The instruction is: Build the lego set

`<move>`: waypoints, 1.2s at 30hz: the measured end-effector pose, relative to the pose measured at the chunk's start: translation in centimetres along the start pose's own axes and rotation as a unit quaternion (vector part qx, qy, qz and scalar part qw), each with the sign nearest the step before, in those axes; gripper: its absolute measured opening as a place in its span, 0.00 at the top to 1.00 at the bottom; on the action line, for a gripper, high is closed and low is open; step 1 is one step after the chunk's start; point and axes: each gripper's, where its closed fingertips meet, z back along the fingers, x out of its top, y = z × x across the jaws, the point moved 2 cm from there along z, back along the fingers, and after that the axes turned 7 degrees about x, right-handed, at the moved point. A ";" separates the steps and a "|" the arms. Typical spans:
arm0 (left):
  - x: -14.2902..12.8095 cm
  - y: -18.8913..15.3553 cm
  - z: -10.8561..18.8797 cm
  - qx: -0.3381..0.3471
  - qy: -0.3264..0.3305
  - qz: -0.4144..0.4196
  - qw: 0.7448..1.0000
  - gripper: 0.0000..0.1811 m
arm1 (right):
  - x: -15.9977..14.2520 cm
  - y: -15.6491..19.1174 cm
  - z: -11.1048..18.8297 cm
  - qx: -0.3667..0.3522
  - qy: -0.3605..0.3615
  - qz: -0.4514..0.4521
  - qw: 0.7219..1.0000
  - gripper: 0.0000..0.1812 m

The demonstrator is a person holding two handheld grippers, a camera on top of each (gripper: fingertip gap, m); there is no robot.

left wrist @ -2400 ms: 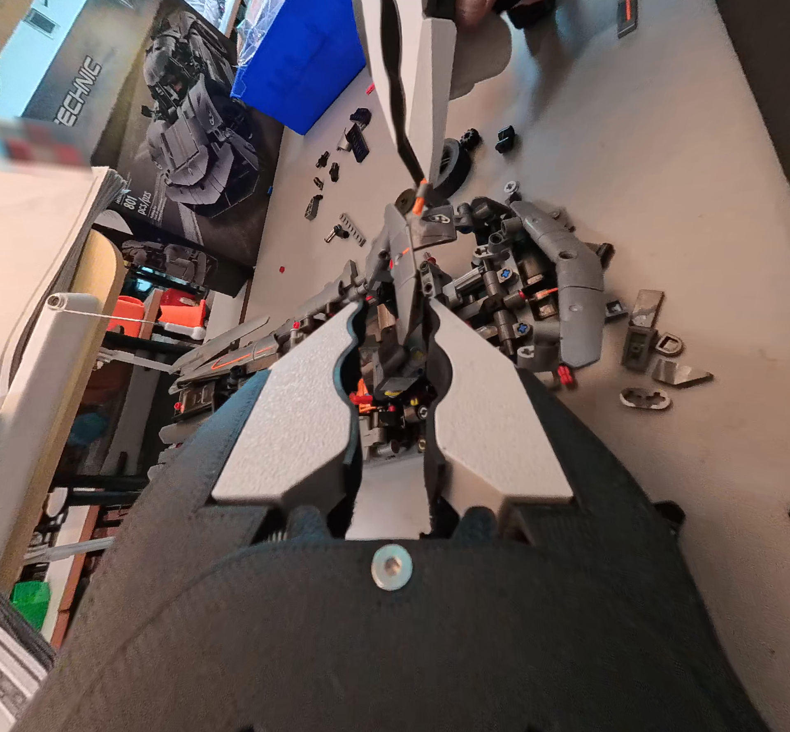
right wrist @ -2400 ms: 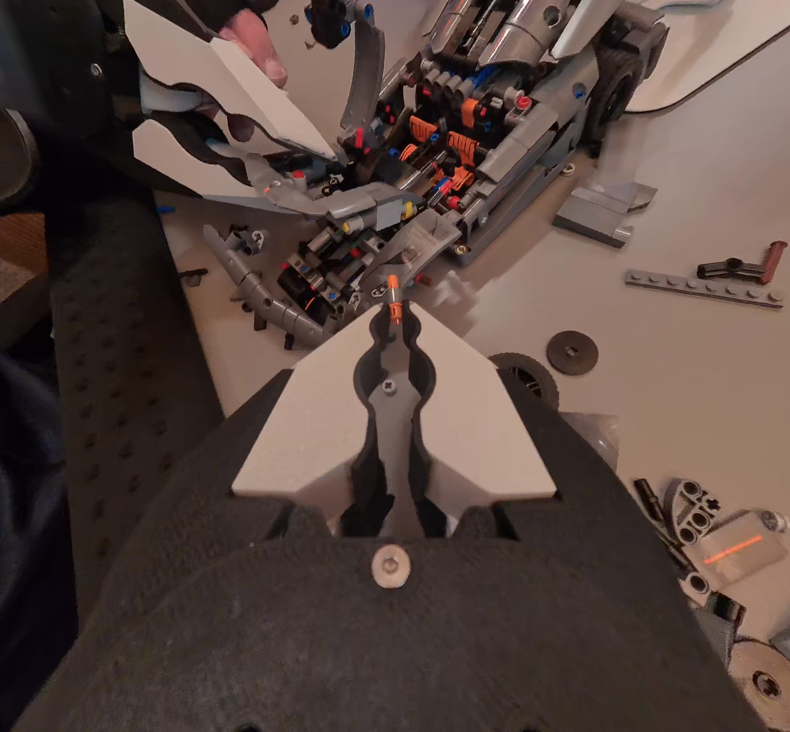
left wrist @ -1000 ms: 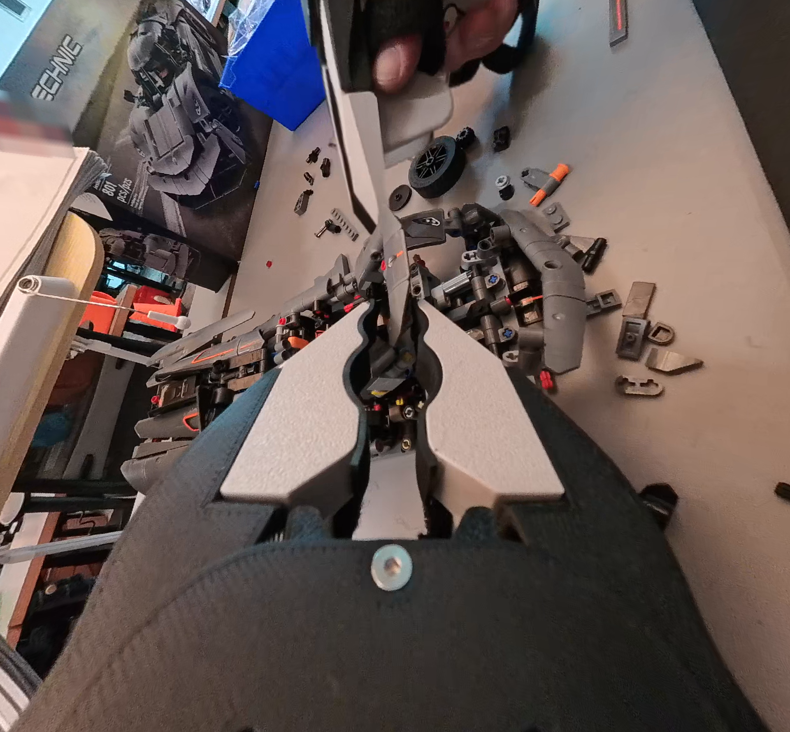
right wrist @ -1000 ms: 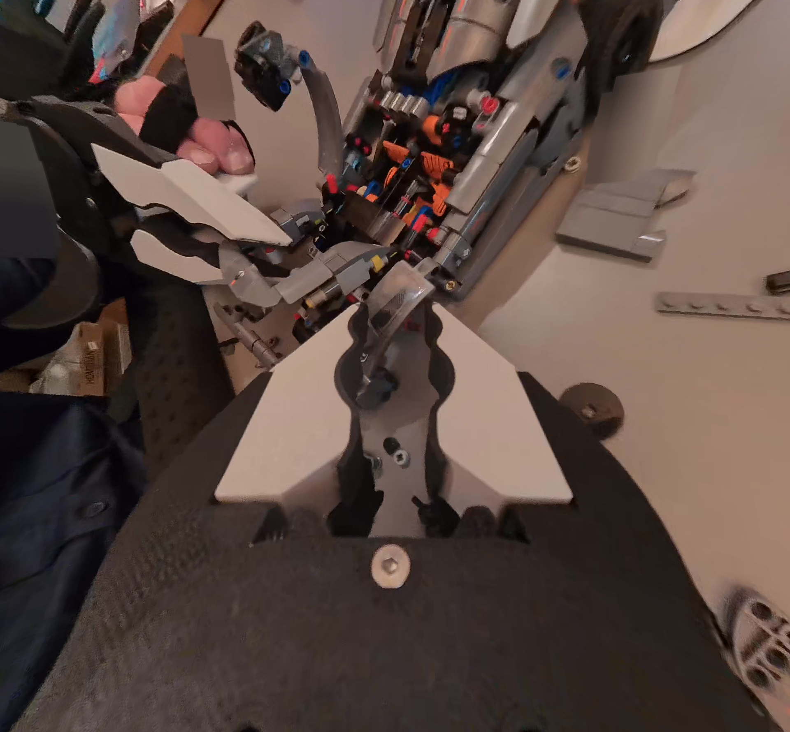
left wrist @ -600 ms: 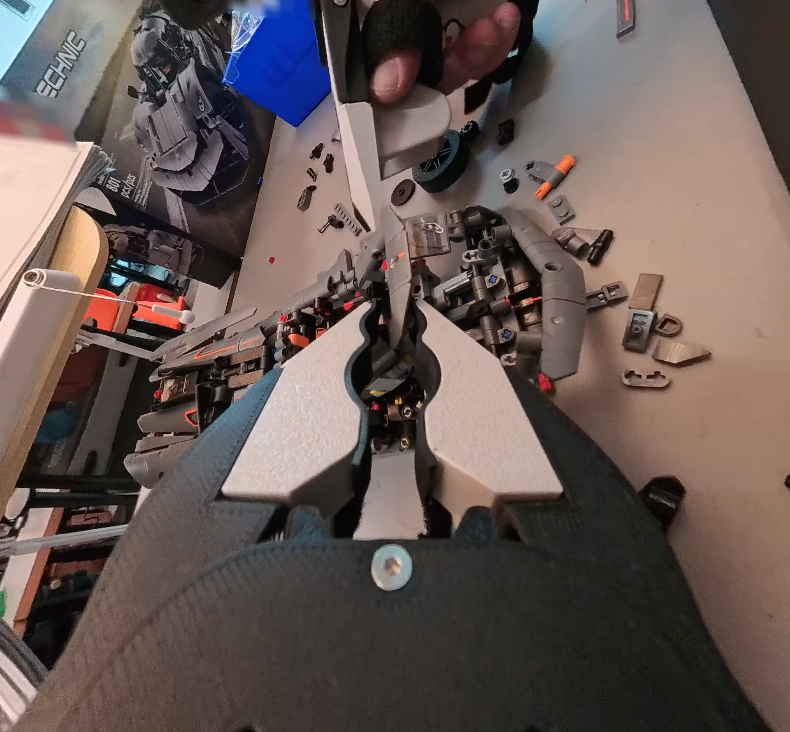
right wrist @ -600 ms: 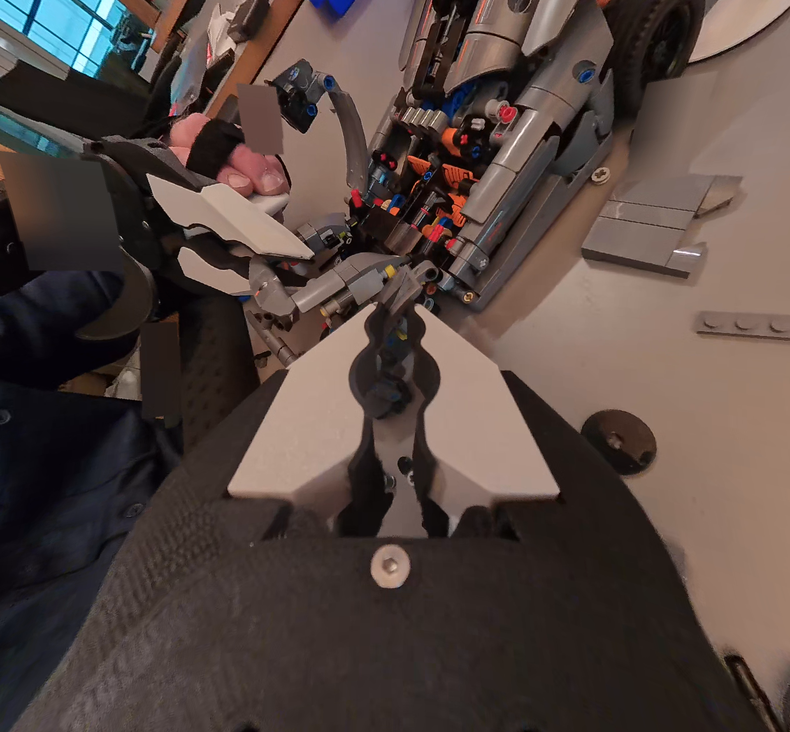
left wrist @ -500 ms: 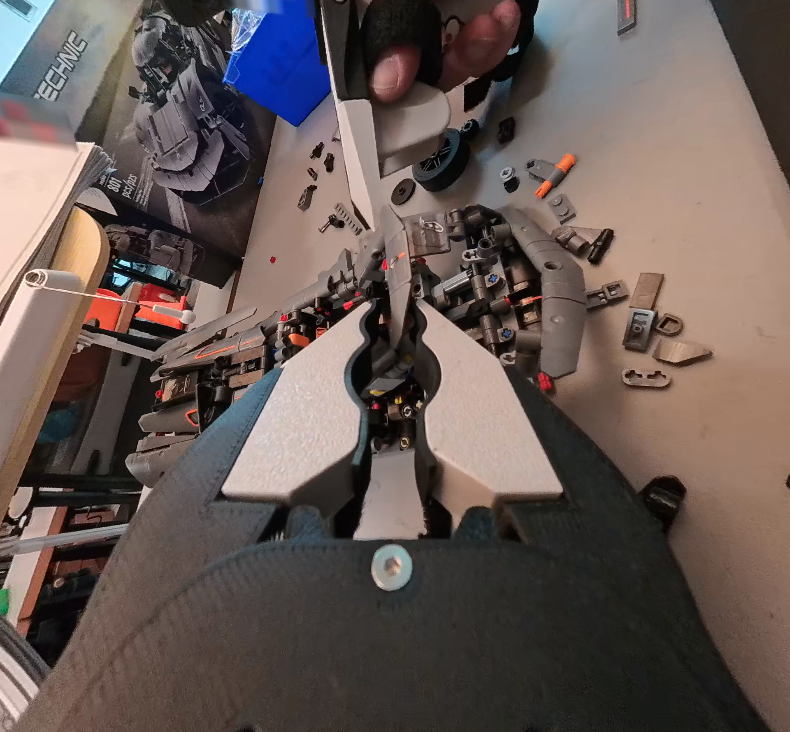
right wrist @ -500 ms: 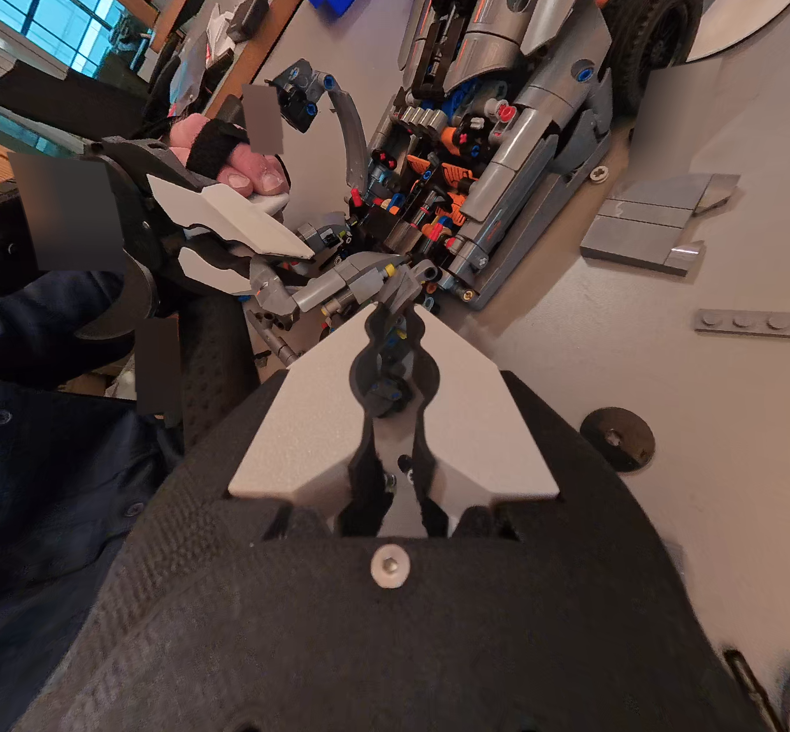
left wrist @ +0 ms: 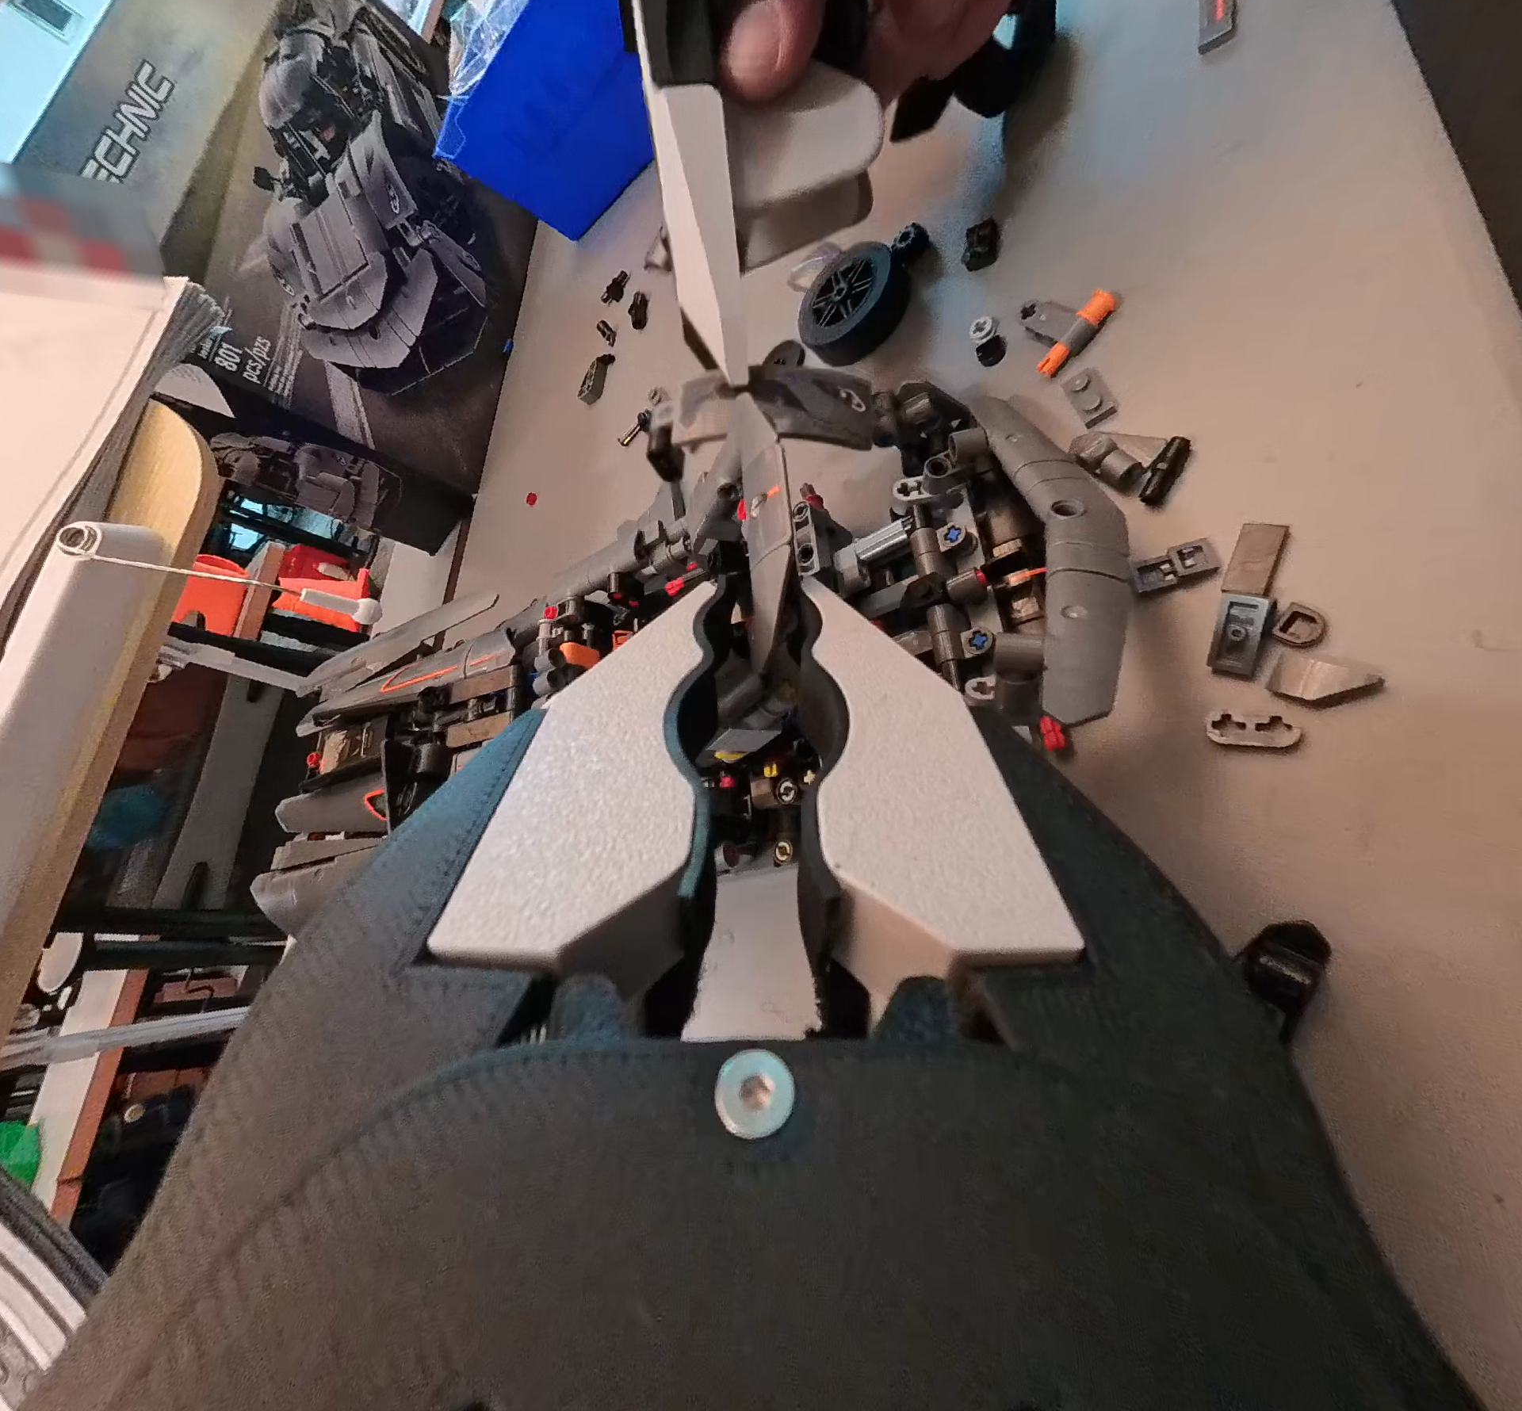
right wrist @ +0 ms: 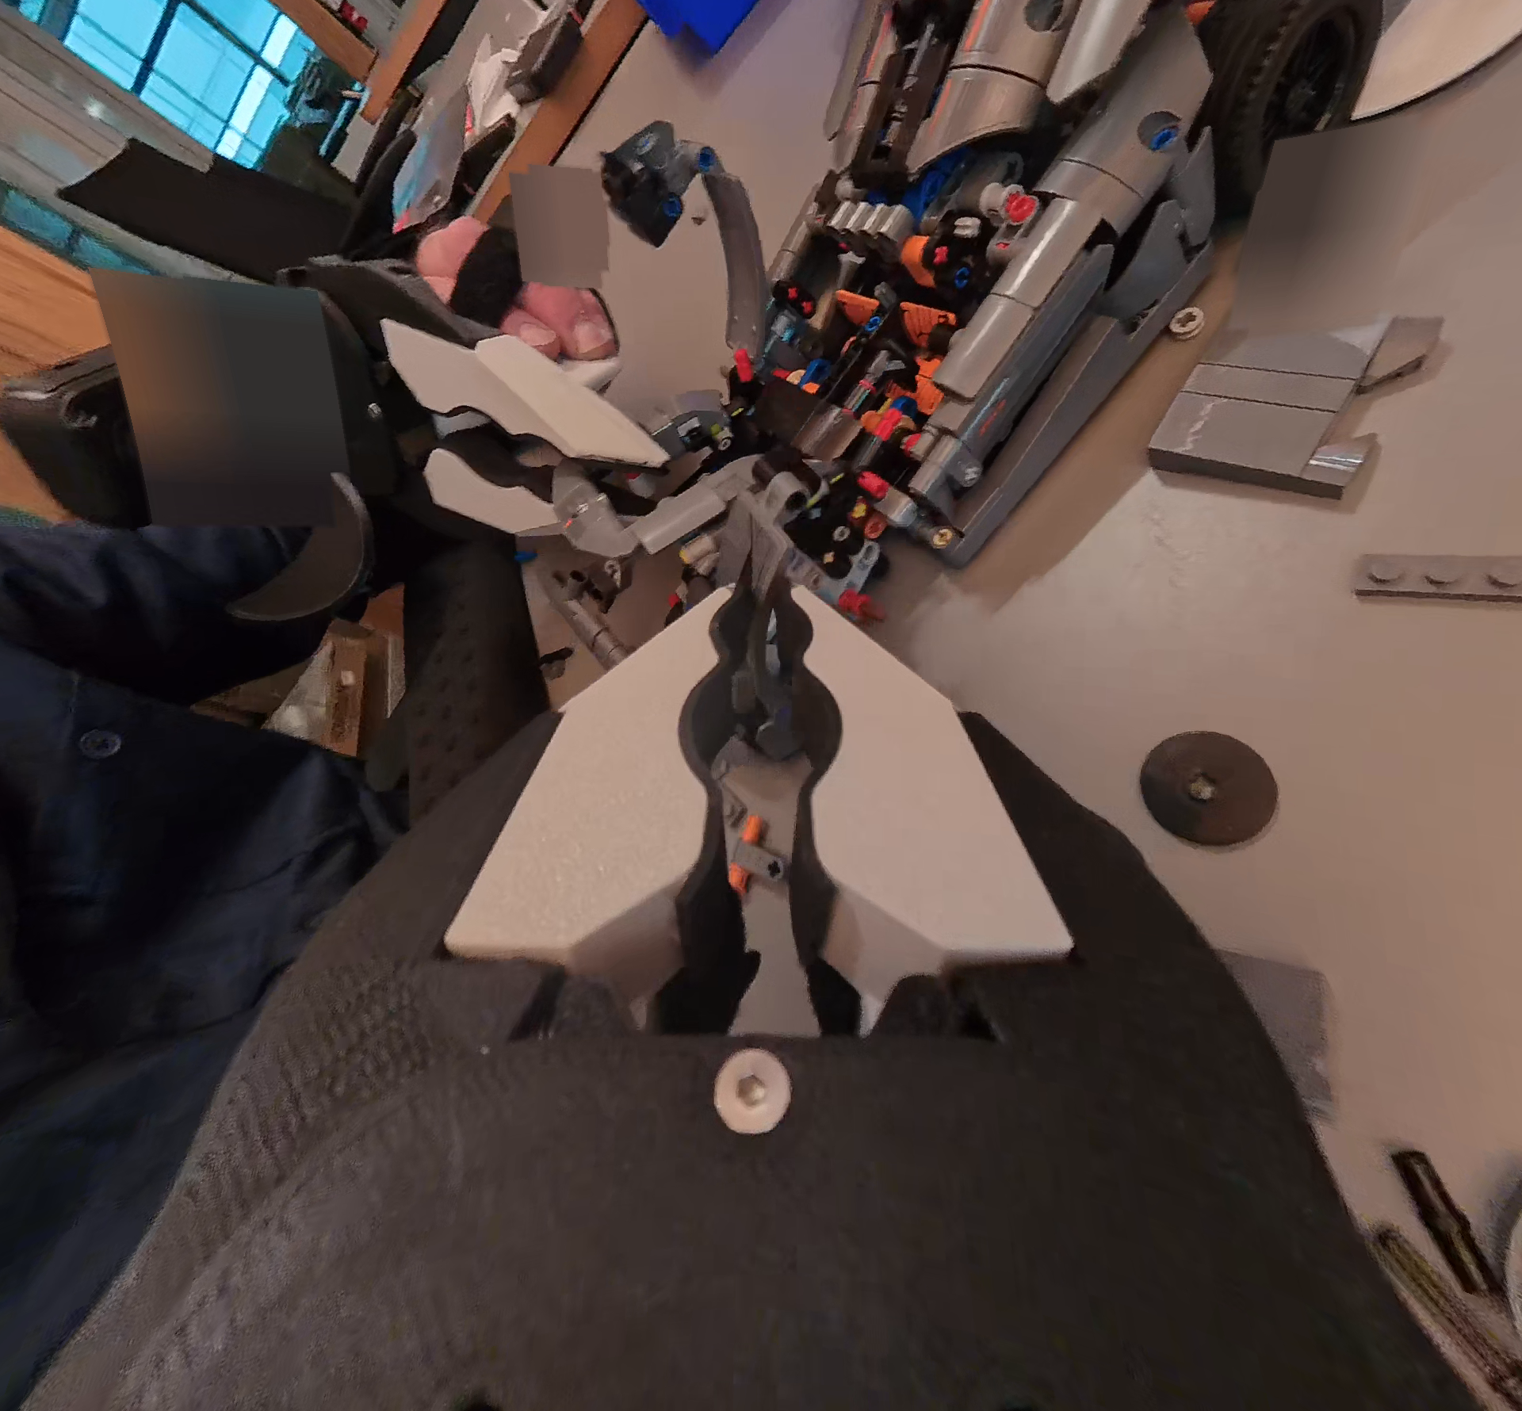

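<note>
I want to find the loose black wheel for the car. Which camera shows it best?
The left wrist view: the loose black wheel lies in the open on the table, beside the right gripper. The right wrist view doesn't show it.

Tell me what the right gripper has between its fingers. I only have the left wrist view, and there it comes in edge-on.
Observer: The right gripper is shut on a dark grey curved piece, whose far end reaches the open front of the car model.
Operator: Any loose parts beside the model that I can't see?
Observer: A flat grey panel assembly lies on the table next to the car model, apart from it.
Operator: Anything else there?
Observer: A long grey studded plate lies just below that assembly in the right wrist view, also apart.
</note>
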 end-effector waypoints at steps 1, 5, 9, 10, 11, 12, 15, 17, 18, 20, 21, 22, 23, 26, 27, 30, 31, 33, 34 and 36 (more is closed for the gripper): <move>0.0 0.0 0.0 0.000 0.000 -0.001 1.000 0.95 | -0.1 0.3 0.1 0.006 0.001 0.004 1.000 0.99; 0.0 0.0 0.0 0.000 -0.002 0.001 1.000 0.95 | -0.6 1.5 0.5 0.020 0.010 0.027 0.999 0.99; 0.0 0.1 0.0 0.000 -0.003 0.001 1.000 0.95 | -2.0 3.4 0.1 0.040 0.046 0.097 0.993 0.99; 0.0 0.1 0.1 0.000 -0.004 0.003 1.000 0.95 | -2.4 3.7 -0.1 0.038 0.058 0.109 0.992 0.99; 0.0 0.1 0.1 0.000 -0.005 0.004 1.000 0.95 | -2.7 4.0 -0.2 0.036 0.068 0.127 0.989 0.99; 0.0 0.1 0.1 -0.001 -0.005 0.006 1.000 0.95 | -3.0 4.1 -0.3 0.030 0.078 0.145 0.986 0.99; 0.0 0.1 0.1 -0.001 -0.004 0.004 1.000 0.95 | -3.7 4.4 -0.4 0.022 0.102 0.180 0.978 0.98; 0.0 0.1 0.1 -0.001 -0.005 0.003 1.000 0.95 | -4.3 4.6 -0.5 0.012 0.122 0.206 0.971 0.98; 0.0 0.1 0.1 -0.001 -0.006 0.003 1.000 0.95 | -4.3 4.6 -0.4 0.009 0.125 0.208 0.970 0.98; 0.1 0.1 0.1 -0.002 -0.007 0.004 1.000 0.95 | -4.6 4.8 -0.4 0.011 0.132 0.231 0.964 0.98; 0.1 0.1 0.2 -0.002 -0.007 0.004 1.000 0.95 | -4.8 4.8 -0.4 0.010 0.134 0.247 0.960 0.98; 0.1 0.1 0.2 -0.003 -0.009 0.004 1.000 0.95 | -5.0 5.0 -0.5 0.007 0.141 0.263 0.955 0.98; 0.2 0.0 0.2 -0.003 -0.010 0.004 1.000 0.95 | -5.3 5.1 -0.6 0.003 0.153 0.281 0.948 0.98; 0.2 0.0 0.3 -0.005 -0.011 0.002 1.000 0.95 | -5.3 5.3 -0.8 -0.010 0.154 0.315 0.936 0.97; 0.2 -0.1 0.3 -0.005 -0.011 0.000 1.000 0.95 | -5.1 5.5 -0.7 -0.005 0.146 0.312 0.939 0.90; 0.2 -0.1 0.2 -0.006 -0.010 -0.002 1.000 0.95 | -3.7 5.5 0.5 -0.001 0.101 0.285 0.953 0.93; 0.1 -0.1 0.2 -0.006 -0.009 -0.003 1.000 0.95 | -3.3 5.5 0.7 -0.007 0.091 0.289 0.953 0.93; 0.1 -0.1 0.1 -0.006 -0.010 -0.002 1.000 0.95 | -3.1 5.7 0.7 -0.009 0.085 0.299 0.950 0.92; 0.1 -0.1 0.2 -0.007 -0.011 0.000 1.000 0.95 | -3.0 5.8 0.4 -0.007 0.085 0.304 0.949 0.92; 0.1 -0.1 0.2 -0.008 -0.011 0.001 1.000 0.95 | -3.2 5.9 -0.3 0.000 0.093 0.310 0.946 0.89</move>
